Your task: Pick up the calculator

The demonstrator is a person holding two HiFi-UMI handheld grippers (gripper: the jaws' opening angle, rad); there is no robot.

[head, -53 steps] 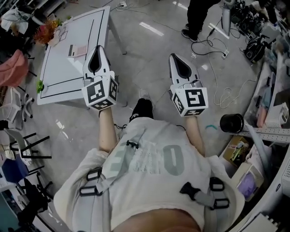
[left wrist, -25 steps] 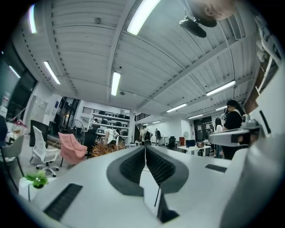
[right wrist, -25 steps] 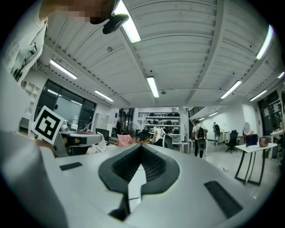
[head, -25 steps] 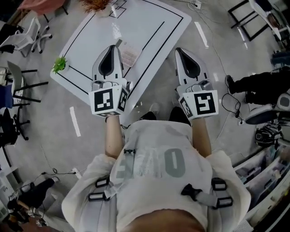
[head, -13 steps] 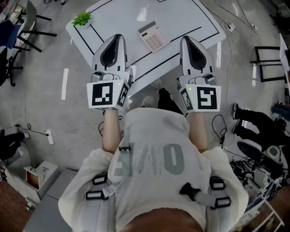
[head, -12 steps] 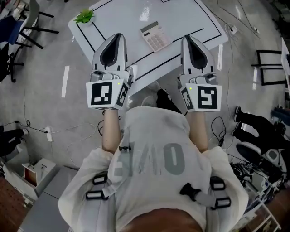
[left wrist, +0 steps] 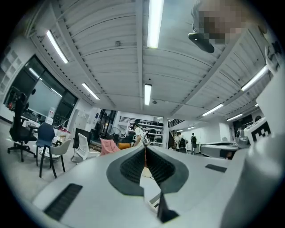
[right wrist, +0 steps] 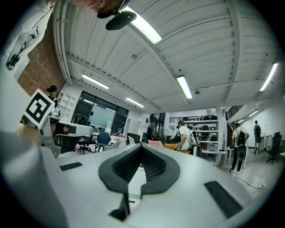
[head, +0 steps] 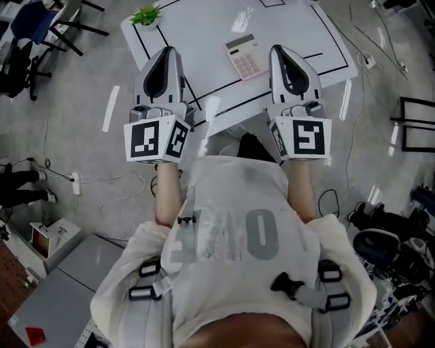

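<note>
Out beyond the left gripper's tip and a little to its left, a small green plant (head: 145, 15) sits at the corner of the white table (head: 204, 34), which has a black rectangle lined around its top. The left gripper (head: 167, 50) is held about level over the near table edge. In the left gripper view its ribbed dark pads (left wrist: 132, 165) meet at the tip with nothing caught between them, so it is fully closed and empty. The cube (head: 151, 140) at its back carries black-and-white square markers, a pattern rather than anything readable. The calculator (head: 245, 56) lies flat on the table ahead of both grippers, in the gap between them. It is clearly nearer the right one, just to the left of its tip, and neither gripper touches it. Its display strip and key rows show, but any brand or key print is too small to read. The right gripper (head: 278, 49) is likewise closed to the tip and holds nothing, its pads (right wrist: 129, 165) pressed together in the right gripper view. Its own marker cube (head: 303, 138) shows a blocky pattern. Behind both grippers, the person's pale shirt (head: 231, 231) bears large grey letters, an O among them, the rest unclear from above.
</note>
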